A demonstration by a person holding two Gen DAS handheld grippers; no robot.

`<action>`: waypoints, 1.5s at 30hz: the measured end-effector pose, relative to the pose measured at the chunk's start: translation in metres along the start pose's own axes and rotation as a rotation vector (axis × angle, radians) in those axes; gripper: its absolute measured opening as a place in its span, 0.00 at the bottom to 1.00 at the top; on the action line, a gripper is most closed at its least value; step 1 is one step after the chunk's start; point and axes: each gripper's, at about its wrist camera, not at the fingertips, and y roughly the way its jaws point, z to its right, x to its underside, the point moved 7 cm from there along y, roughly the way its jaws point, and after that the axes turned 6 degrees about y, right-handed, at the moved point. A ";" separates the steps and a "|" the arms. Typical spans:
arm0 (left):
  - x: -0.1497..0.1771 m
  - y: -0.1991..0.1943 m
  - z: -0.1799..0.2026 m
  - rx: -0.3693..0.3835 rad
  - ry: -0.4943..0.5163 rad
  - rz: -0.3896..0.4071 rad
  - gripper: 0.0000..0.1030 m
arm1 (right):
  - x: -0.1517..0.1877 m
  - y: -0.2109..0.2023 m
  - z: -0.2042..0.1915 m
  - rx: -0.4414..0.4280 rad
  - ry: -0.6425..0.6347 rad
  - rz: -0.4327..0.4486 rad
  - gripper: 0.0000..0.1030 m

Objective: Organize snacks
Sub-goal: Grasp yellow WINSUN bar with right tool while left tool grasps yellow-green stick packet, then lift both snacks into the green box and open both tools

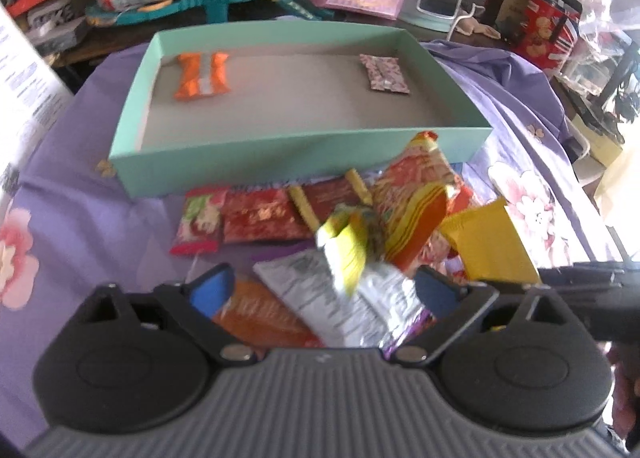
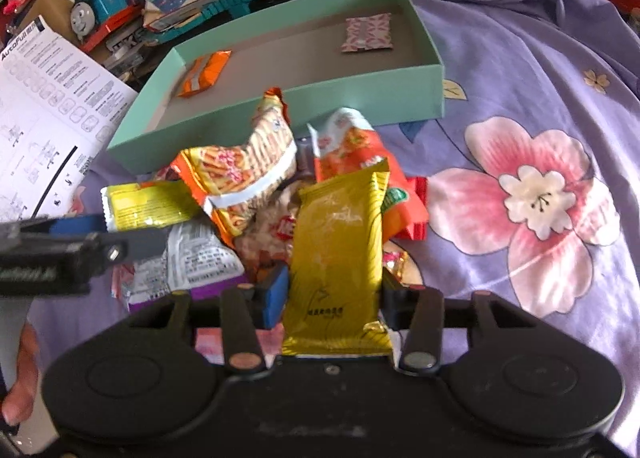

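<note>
Closing on the yellow packet (image 2: 340, 254), the right gripper (image 2: 334, 294) is pinching it between its fingers at the pile's near edge, short of the mint box (image 2: 280, 105); the left gripper (image 1: 324, 294) is hovering over the pile, fingers apart; next, carrying the packet into the box.

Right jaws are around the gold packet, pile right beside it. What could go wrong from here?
1. The gold packet overlaps the orange packet in the pile, so lifting may drag neighbours along.
2. The left gripper stands open over the silver packet, close beside the right gripper; the two could bump.
3. The glossy wrapper is gripped near one end, so it may slip or swing before reaching the green box.
</note>
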 end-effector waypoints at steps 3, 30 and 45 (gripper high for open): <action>-0.011 0.002 0.004 0.013 0.005 -0.001 0.72 | 0.006 -0.002 0.006 0.003 0.012 -0.012 0.45; -0.034 0.052 0.002 0.048 0.125 -0.172 0.32 | -0.010 0.015 -0.003 0.033 -0.020 -0.019 0.49; -0.031 0.031 -0.019 -0.005 0.057 -0.099 0.19 | -0.014 0.016 -0.013 0.071 -0.056 -0.021 0.47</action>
